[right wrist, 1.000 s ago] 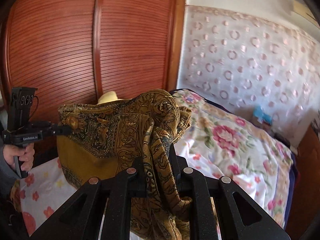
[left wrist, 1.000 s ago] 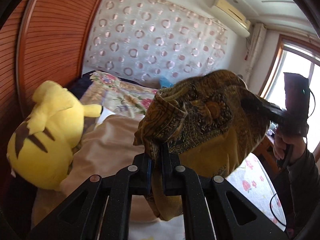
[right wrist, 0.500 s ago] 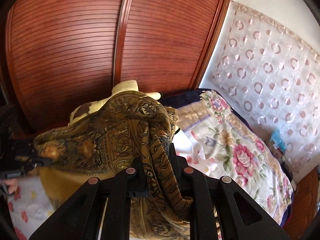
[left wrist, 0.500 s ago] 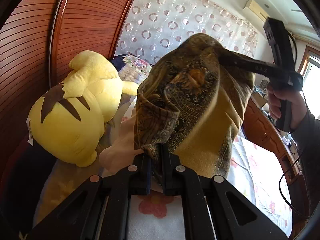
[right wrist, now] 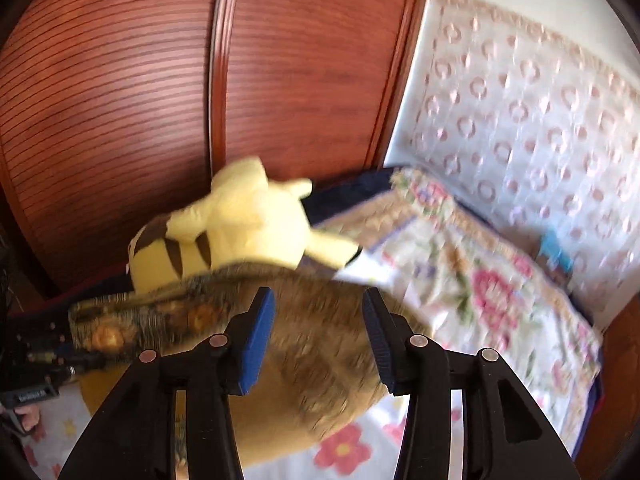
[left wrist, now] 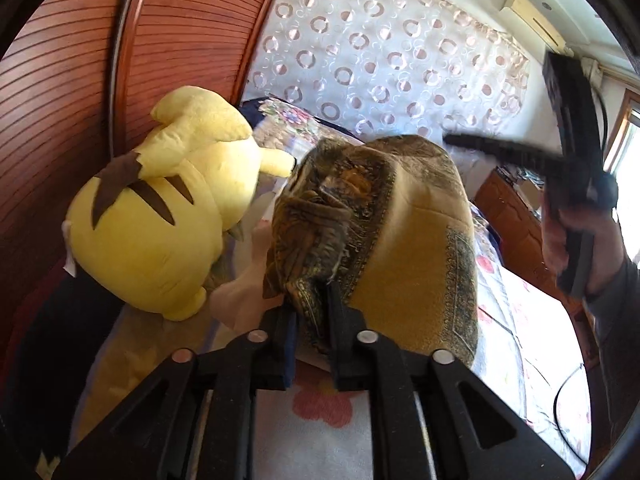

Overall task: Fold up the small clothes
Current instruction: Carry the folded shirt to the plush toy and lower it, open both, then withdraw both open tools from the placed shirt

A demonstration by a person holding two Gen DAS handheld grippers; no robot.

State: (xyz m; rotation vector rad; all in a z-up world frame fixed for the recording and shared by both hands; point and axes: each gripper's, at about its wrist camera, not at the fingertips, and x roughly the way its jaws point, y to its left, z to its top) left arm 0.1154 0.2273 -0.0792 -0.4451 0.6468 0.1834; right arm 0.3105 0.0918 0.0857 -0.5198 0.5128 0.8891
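Note:
A small mustard-gold garment with dark paisley borders (left wrist: pixel 416 240) hangs over the bed. My left gripper (left wrist: pixel 312 300) is shut on a bunched corner of it. In the right wrist view the garment (right wrist: pixel 304 344) falls away blurred below my right gripper (right wrist: pixel 320 332), whose jaws stand wide apart with nothing between them. The right gripper also shows in the left wrist view (left wrist: pixel 520 152), up to the right and clear of the cloth. The left gripper shows in the right wrist view (right wrist: pixel 60 352), still gripping the cloth's left end.
A big yellow plush toy (left wrist: pixel 160 216) lies at the head of the bed against the red-brown slatted wardrobe (left wrist: pixel 80 80). A floral quilt (right wrist: pixel 480 280) covers the far side. A flower-print sheet (left wrist: pixel 320 420) lies below. A wooden cabinet (left wrist: pixel 516 216) stands at the right.
My right gripper opened and let go of the garment, which now drops from that side. The left gripper keeps its hold and has lowered toward the bed.

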